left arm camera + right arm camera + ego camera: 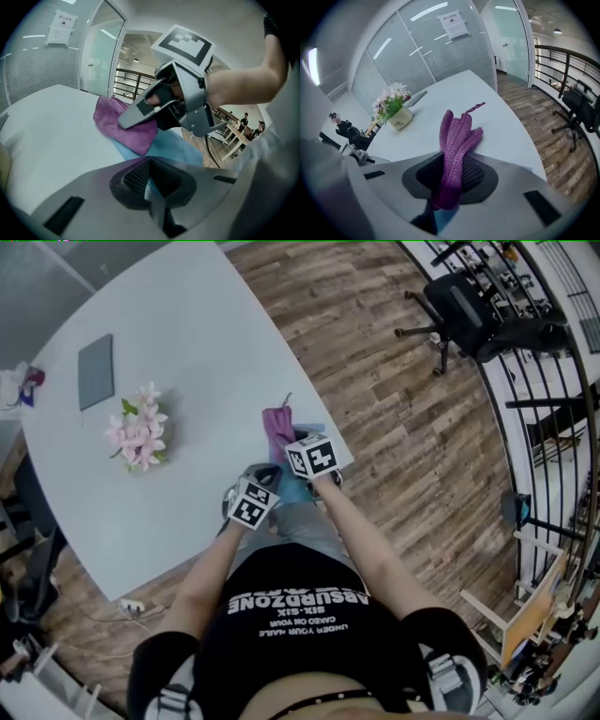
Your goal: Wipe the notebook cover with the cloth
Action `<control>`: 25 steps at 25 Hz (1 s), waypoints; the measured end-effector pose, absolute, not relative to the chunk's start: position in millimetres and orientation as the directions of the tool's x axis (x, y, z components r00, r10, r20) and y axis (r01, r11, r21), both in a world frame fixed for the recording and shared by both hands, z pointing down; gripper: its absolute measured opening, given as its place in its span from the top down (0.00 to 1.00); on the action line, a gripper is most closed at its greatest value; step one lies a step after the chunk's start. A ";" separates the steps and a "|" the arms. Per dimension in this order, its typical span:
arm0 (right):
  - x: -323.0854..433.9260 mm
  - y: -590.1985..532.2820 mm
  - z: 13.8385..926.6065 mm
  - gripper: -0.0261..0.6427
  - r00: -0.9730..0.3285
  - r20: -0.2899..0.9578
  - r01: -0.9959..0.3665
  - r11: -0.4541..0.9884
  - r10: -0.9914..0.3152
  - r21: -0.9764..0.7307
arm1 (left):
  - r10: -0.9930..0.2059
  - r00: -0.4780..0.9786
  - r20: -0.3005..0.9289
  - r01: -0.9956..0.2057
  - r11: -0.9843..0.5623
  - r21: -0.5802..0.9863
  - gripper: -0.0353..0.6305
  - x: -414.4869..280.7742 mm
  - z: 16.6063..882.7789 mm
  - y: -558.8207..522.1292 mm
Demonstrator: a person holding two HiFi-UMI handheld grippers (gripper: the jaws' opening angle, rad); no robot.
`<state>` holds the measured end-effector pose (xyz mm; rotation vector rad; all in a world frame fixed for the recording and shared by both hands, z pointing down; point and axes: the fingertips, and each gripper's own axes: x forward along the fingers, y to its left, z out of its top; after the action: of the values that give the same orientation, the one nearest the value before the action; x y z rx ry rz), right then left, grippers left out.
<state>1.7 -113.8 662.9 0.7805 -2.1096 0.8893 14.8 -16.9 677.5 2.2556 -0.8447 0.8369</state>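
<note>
The right claw [450, 183] is clamped tight on a purple cloth [457, 136]. The knitted fabric is bunched between the ribbed pads and stands up out of them in folds, with a small loop at its top. A sliver of blue shows just under the pinched fabric at the bottom of the right gripper view.

The left claw [150, 185] is closed as well. Its pads nip a thin pale-blue edge that runs on into the blue notebook [173, 150] lying flat ahead of it. In the left gripper view, the cloth is spread over the far end of the notebook in the middle of the frame, and one finger of the right claw presses down onto it.

In the head view, notebook, cloth and both claws sit together at the lower right edge of the white bench [187, 334], close to the person's body. Well apart from them, at centre left, stands a pot of pink flowers [138, 427]. A flat grey pad [96, 371] lies beyond it toward the upper left. A wood floor [394, 427] fills the right side, with a black office chair [469, 306] at the upper right.
</note>
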 end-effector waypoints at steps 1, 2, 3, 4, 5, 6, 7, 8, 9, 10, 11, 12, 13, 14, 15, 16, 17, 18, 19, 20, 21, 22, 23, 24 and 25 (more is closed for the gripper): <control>1.3 -114.4 663.4 0.83 -0.569 0.784 -0.734 0.583 -0.249 -0.348 | -0.350 0.597 0.722 -0.720 -0.631 0.290 0.92 14.7 679.7 -17.0; 1.1 -114.8 663.7 0.83 -0.569 0.783 -0.734 0.584 -0.250 -0.347 | -0.348 0.594 0.725 -0.720 -0.632 0.286 0.92 14.7 680.7 -16.9; 1.2 -115.0 663.9 0.83 -0.569 0.783 -0.733 0.585 -0.250 -0.346 | -0.350 0.590 0.728 -0.722 -0.633 0.281 0.92 14.9 680.8 -17.0; 1.7 -115.2 664.0 0.83 -0.569 0.783 -0.734 0.585 -0.251 -0.346 | -0.354 0.585 0.730 -0.723 -0.636 0.271 0.92 15.3 680.4 -17.3; 2.3 -115.3 664.1 0.83 -0.569 0.783 -0.734 0.585 -0.253 -0.345 | -0.361 0.579 0.731 -0.723 -0.642 0.256 0.92 15.8 679.9 -17.7; 2.8 -115.2 664.3 0.83 -0.569 0.782 -0.735 0.584 -0.255 -0.344 | -0.366 0.573 0.733 -0.722 -0.649 0.240 0.92 16.1 679.7 -17.7; 3.4 -115.0 665.1 0.83 -0.568 0.782 -0.736 0.584 -0.257 -0.343 | -0.369 0.568 0.735 -0.719 -0.657 0.227 0.92 16.1 680.1 -17.1; 4.1 -114.7 666.4 0.83 -0.568 0.782 -0.737 0.581 -0.257 -0.345 | -0.370 0.566 0.737 -0.717 -0.662 0.219 0.92 15.9 680.8 -16.5; 4.8 -114.8 667.7 0.83 -0.569 0.781 -0.739 0.576 -0.258 -0.348 | -0.372 0.566 0.736 -0.717 -0.663 0.217 0.92 15.6 681.7 -16.2; 5.4 -115.4 668.6 0.83 -0.572 0.778 -0.742 0.569 -0.259 -0.355 | -0.374 0.569 0.732 -0.717 -0.661 0.221 0.92 15.5 682.3 -16.5; 6.0 -116.5 668.8 0.83 -0.575 0.775 -0.744 0.561 -0.262 -0.363 | -0.374 0.573 0.729 -0.718 -0.658 0.227 0.92 15.3 682.7 -16.9; 6.9 -117.4 669.0 0.83 -0.578 0.772 -0.747 0.552 -0.264 -0.371 | -0.372 0.575 0.729 -0.719 -0.654 0.233 0.92 15.1 682.7 -17.0; 8.3 -117.7 669.3 0.83 -0.581 0.770 -0.749 0.544 -0.265 -0.378 | -0.369 0.575 0.730 -0.719 -0.653 0.237 0.92 14.9 682.6 -16.8; 10.1 -117.6 669.7 0.83 -0.582 0.769 -0.752 0.535 -0.265 -0.384 | -0.366 0.575 0.732 -0.719 -0.653 0.238 0.92 15.0 682.3 -16.5; 11.9 -117.3 669.8 0.83 -0.582 0.768 -0.755 0.527 -0.266 -0.390 | -0.363 0.576 0.733 -0.718 -0.653 0.241 0.92 15.5 682.2 -16.1; 13.8 -117.2 669.8 0.83 -0.583 0.767 -0.758 0.519 -0.268 -0.395 | -0.362 0.577 0.732 -0.719 -0.650 0.245 0.92 16.0 682.4 -15.8; 15.8 -117.2 669.8 0.83 -0.584 0.766 -0.761 0.510 -0.270 -0.401 | -0.361 0.579 0.731 -0.720 -0.646 0.251 0.92 16.2 682.5 -16.0; 17.9 -117.3 669.8 0.83 -0.584 0.764 -0.765 0.500 -0.273 -0.406 | -0.359 0.581 0.731 -0.722 -0.642 0.258 0.92 15.9 682.8 -16.3; 20.1 -117.6 670.0 0.83 -0.584 0.763 -0.769 0.491 -0.276 -0.410 | -0.358 0.582 0.730 -0.722 -0.640 0.263 0.92 15.5 682.9 -16.7; 22.5 -117.9 670.2 0.83 -0.582 0.763 -0.772 0.483 -0.280 -0.412 | -0.356 0.583 0.730 -0.721 -0.641 0.264 0.92 15.1 683.1 -16.9; 25.2 -118.1 670.3 0.83 -0.580 0.764 -0.776 0.477 -0.284 -0.412 | -0.354 0.584 0.731 -0.719 -0.644 0.262 0.92 15.0 683.3 -16.8; 28.2 -118.3 670.4 0.83 -0.577 0.764 -0.780 0.470 -0.288 -0.412 | -0.353 0.583 0.732 -0.717 -0.646 0.260 0.92 14.9 683.2 -16.5; 31.3 -118.4 670.3 0.83 -0.575 0.765 -0.784 0.463 -0.291 -0.413 | -0.353 0.582 0.732 -0.717 -0.647 0.258 0.92 14.7 683.0 -16.3; 34.5 -118.6 670.1 0.83 -0.574 0.764 -0.787 0.455 -0.295 -0.416 | -0.354 0.582 0.733 -0.718 -0.646 0.259 0.92 14.7 682.5 -16.2; 37.8 -118.9 669.9 0.83 -0.573 0.763 -0.790 0.447 -0.299 -0.419 | -0.355 0.582 0.731 -0.721 -0.642 0.261 0.92 14.9 682.2 -16.2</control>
<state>37.8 -118.9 669.9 0.9079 -2.0949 1.0521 14.9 -16.2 682.2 2.2669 -0.8545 0.8804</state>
